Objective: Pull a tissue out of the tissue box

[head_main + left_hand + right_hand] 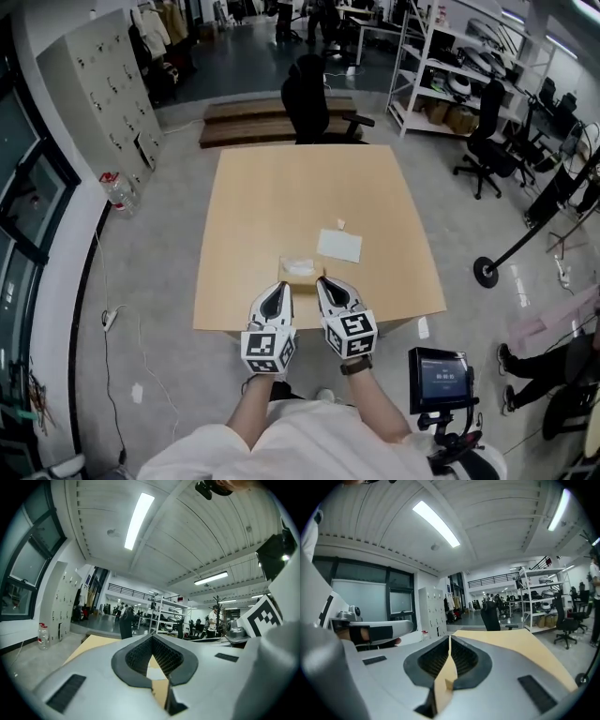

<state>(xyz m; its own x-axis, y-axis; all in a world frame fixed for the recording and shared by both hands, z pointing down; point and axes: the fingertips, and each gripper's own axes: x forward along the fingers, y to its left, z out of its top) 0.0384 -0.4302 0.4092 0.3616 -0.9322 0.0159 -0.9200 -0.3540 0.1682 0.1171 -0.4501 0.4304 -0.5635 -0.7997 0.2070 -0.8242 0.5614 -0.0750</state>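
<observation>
A low tan tissue box (298, 268) with white tissue showing at its top sits near the front edge of the tan table (281, 187). A flat white tissue sheet (338, 245) lies just right of and beyond the box, with a tiny white scrap (340, 223) further back. Both grippers hover side by side at the front edge. My left gripper (280, 285) (152, 637) points at the box's near left side, its tips together with nothing held. My right gripper (321, 279) (449, 637) sits at the box's near right corner, jaws shut and empty.
A black office chair (307, 98) stands at the table's far edge. A black stand with a round base (486, 272) is on the floor to the right. A small screen on a mount (441, 375) sits near my right. Grey lockers (108, 94) and a water bottle (117, 192) are on the left.
</observation>
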